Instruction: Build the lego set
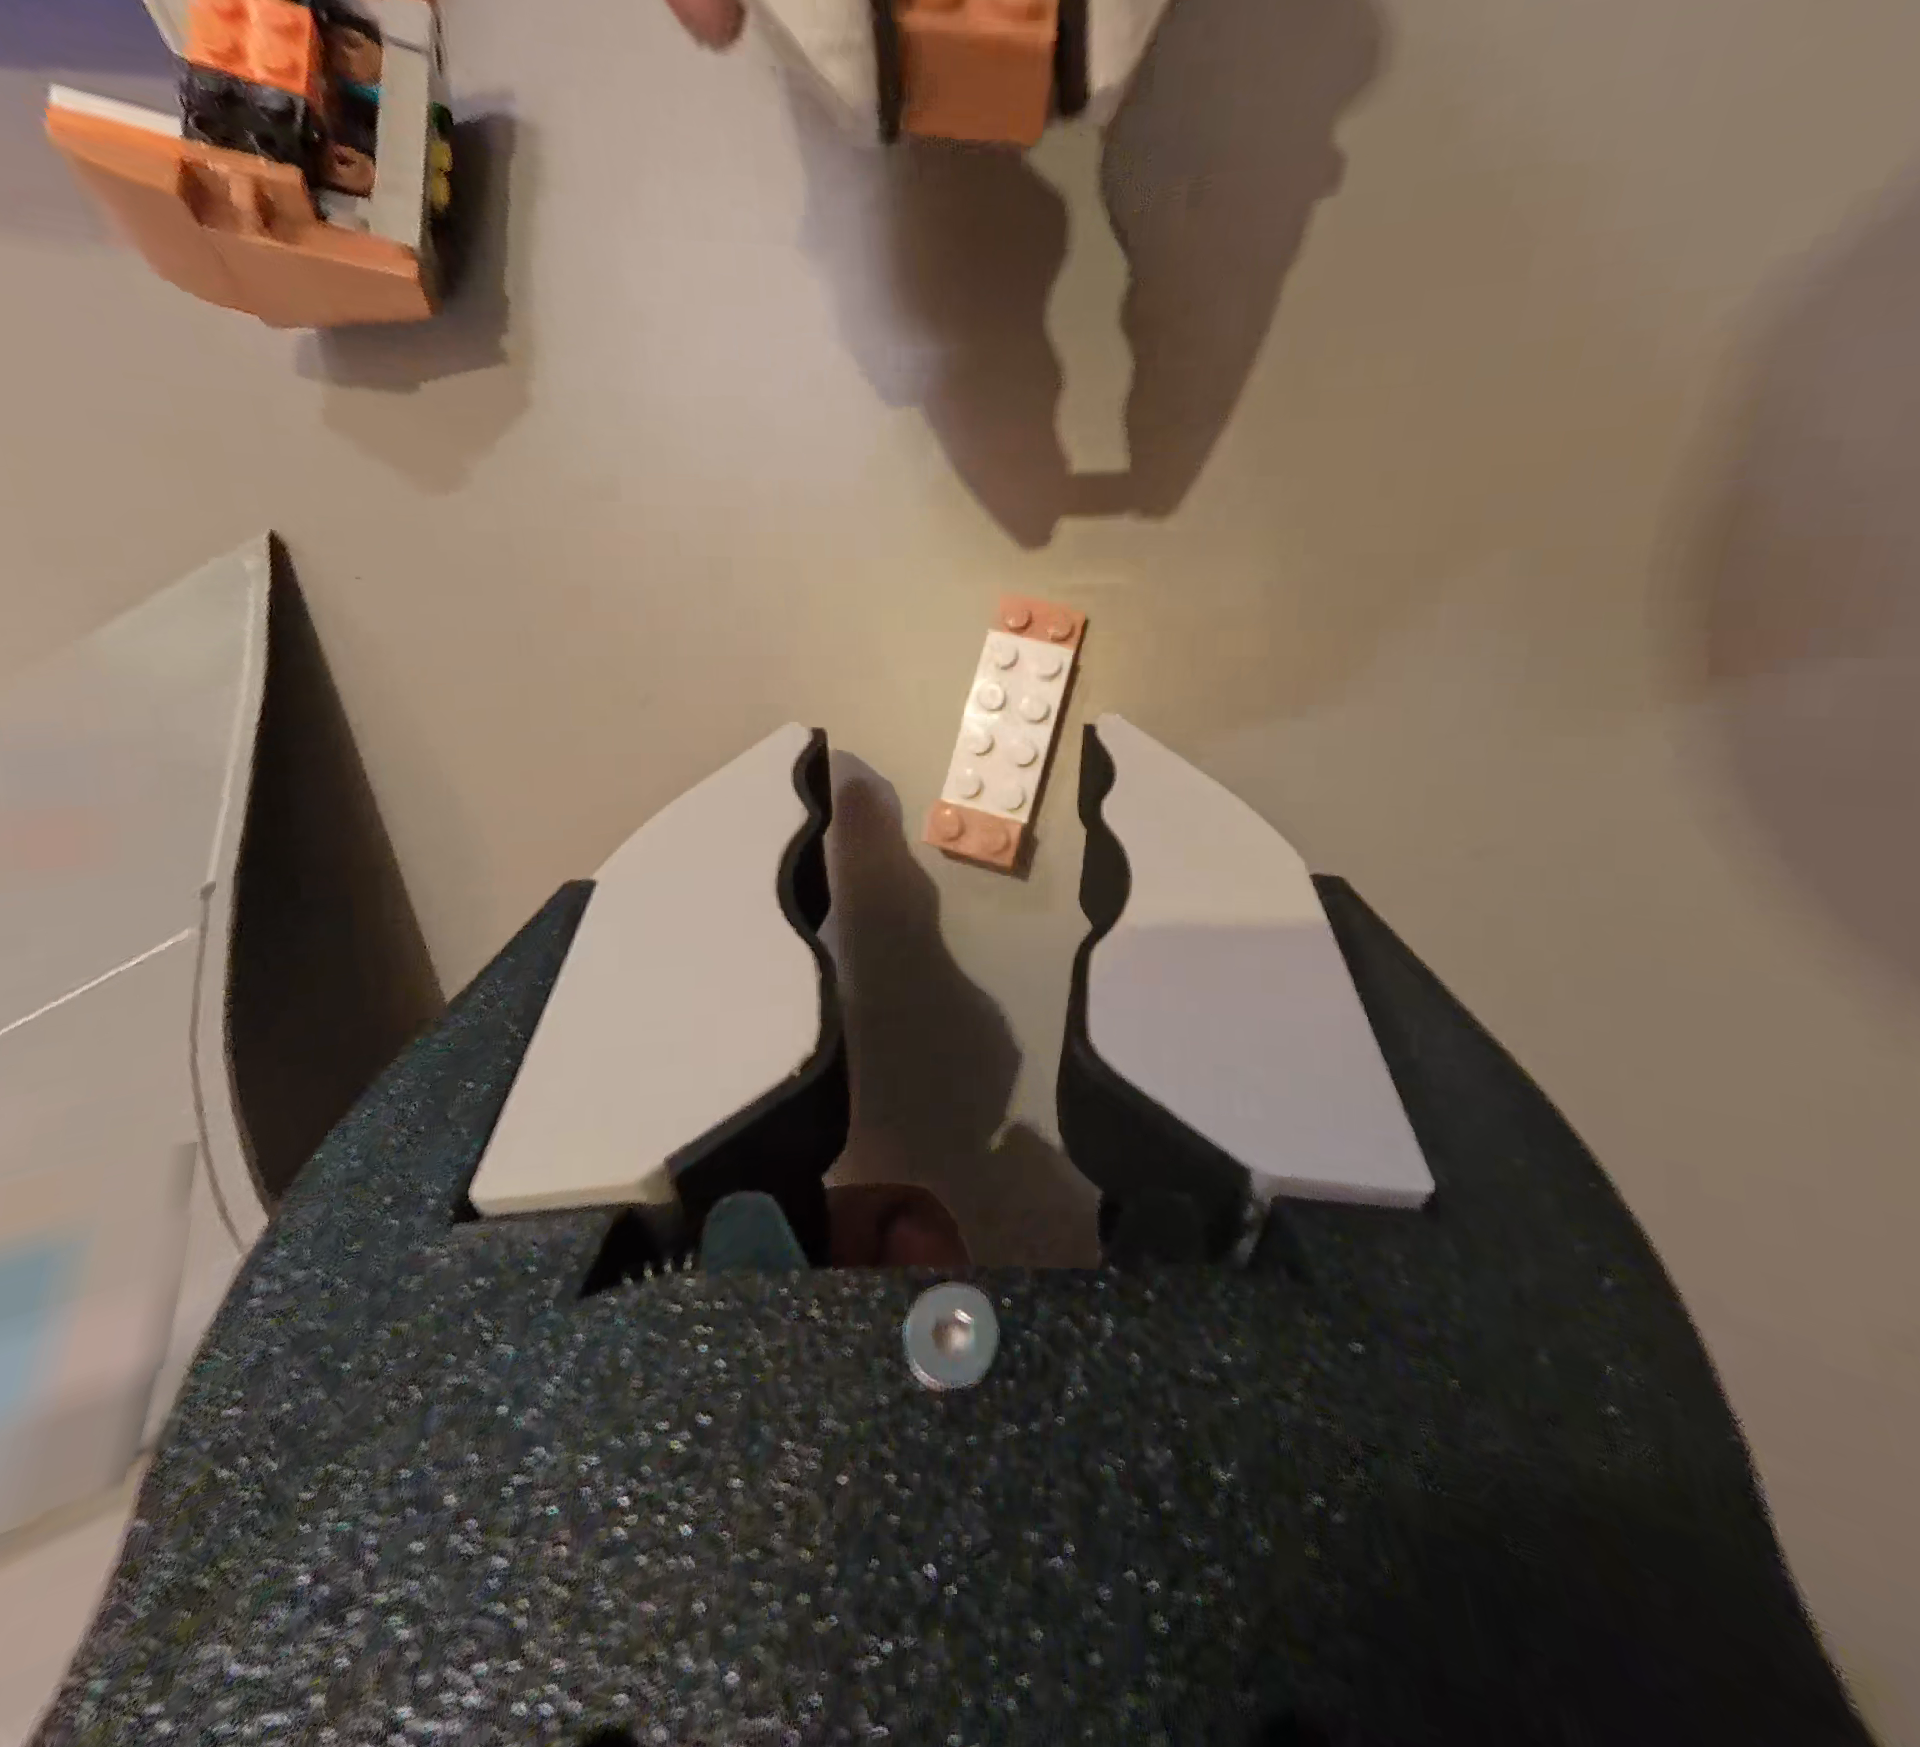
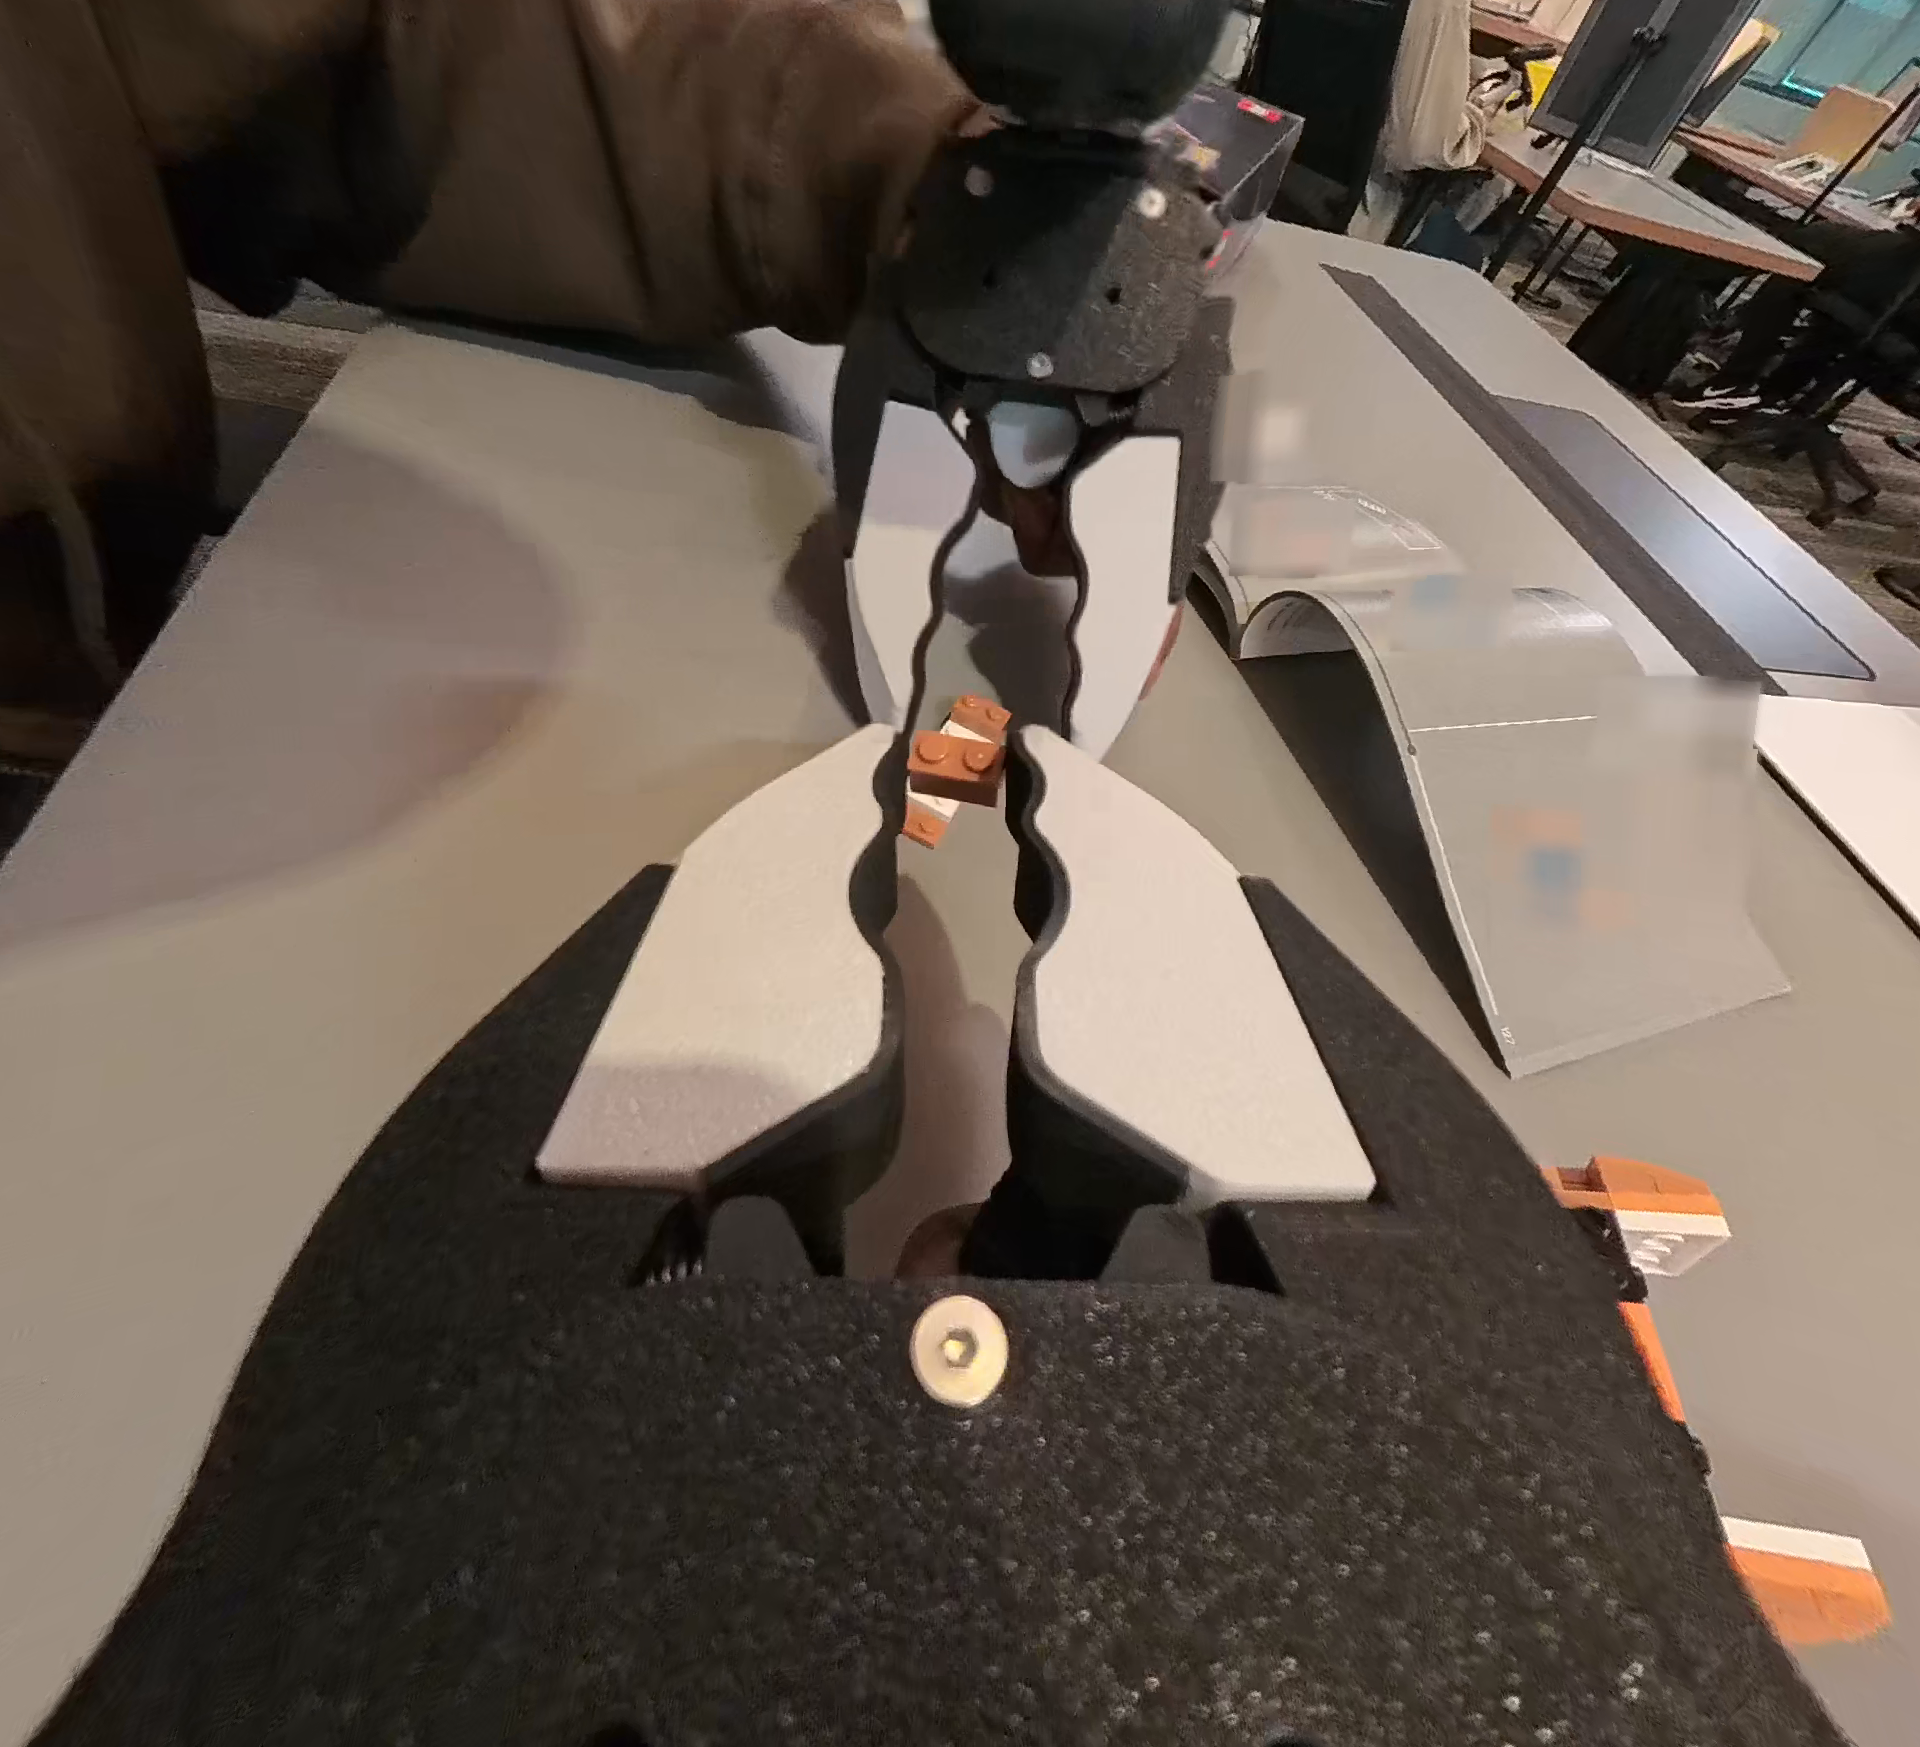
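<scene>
A tan plate with a white plate stacked on it (image 1: 1006,733) lies flat on the grey table (image 1: 644,471), just ahead of my left gripper (image 1: 956,741), which is open and empty, its tips on either side of the plate's near end. My right gripper (image 2: 956,752) is shut on a small brown two-by-two brick (image 2: 958,762) and holds it above that stacked plate (image 2: 928,822). In the left wrist view the right gripper (image 1: 977,123) comes in from the top with the brick (image 1: 977,61). The left gripper (image 2: 992,721) faces it in the right wrist view.
A part-built orange, white and black model (image 1: 260,128) sits at the far left, and shows at the right edge of the right wrist view (image 2: 1652,1224). An open instruction booklet (image 2: 1507,814) lies beside it (image 1: 125,918). A brown sleeve (image 2: 520,139) reaches over the table. About 8 centimeters separates my left fingertips from my right.
</scene>
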Available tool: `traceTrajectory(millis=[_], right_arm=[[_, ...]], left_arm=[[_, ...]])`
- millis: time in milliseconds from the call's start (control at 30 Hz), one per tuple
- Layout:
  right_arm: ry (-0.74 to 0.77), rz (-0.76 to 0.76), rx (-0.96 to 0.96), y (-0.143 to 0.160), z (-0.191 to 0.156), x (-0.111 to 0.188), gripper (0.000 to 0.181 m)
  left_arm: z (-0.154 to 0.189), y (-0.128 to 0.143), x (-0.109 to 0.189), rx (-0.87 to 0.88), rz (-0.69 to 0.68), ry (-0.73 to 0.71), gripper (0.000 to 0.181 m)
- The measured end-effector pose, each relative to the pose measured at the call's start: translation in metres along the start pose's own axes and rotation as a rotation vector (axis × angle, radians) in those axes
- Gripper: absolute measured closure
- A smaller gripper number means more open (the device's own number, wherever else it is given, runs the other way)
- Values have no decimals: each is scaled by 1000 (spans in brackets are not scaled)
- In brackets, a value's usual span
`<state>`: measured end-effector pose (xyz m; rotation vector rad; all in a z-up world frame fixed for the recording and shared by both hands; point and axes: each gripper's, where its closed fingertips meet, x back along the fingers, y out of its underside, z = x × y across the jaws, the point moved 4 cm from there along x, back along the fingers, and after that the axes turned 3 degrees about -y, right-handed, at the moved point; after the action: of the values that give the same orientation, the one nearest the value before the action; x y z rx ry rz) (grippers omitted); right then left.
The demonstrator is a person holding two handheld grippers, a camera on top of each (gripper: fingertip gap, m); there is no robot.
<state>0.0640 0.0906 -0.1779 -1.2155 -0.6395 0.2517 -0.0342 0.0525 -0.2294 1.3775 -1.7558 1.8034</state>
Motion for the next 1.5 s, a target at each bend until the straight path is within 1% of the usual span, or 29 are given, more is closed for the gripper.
traceTrajectory(millis=[67,133,167,233,400,533,633,833,1100,1500], right_arm=[[-1,-8,3,1,-1,0,164],[14,-23,1,3,1,0,164],[26,-36,-4,5,3,-1,164],[37,-54,-24,8,6,-1,164],[28,-88,-77,13,6,-3,164],[-8,-90,-97,13,1,-7,164],[-38,-89,-112,13,-3,-11,164],[-64,-77,-117,12,-6,-14,164],[-85,-109,-106,14,-8,-19,164],[-102,-154,-88,17,-11,-23,163]], left_arm=[[0,1,-2,-6,16,49,137],[2,0,-3,0,20,67,142],[4,-1,-4,3,20,75,146],[10,-4,-5,0,18,86,163],[14,-9,-8,129,-12,-31,164],[20,-24,-6,256,99,-111,164],[19,-32,-1,299,140,-158,164],[19,-37,3,303,151,-160,164],[23,-37,4,269,118,-150,164],[25,-41,5,240,132,-136,165]])
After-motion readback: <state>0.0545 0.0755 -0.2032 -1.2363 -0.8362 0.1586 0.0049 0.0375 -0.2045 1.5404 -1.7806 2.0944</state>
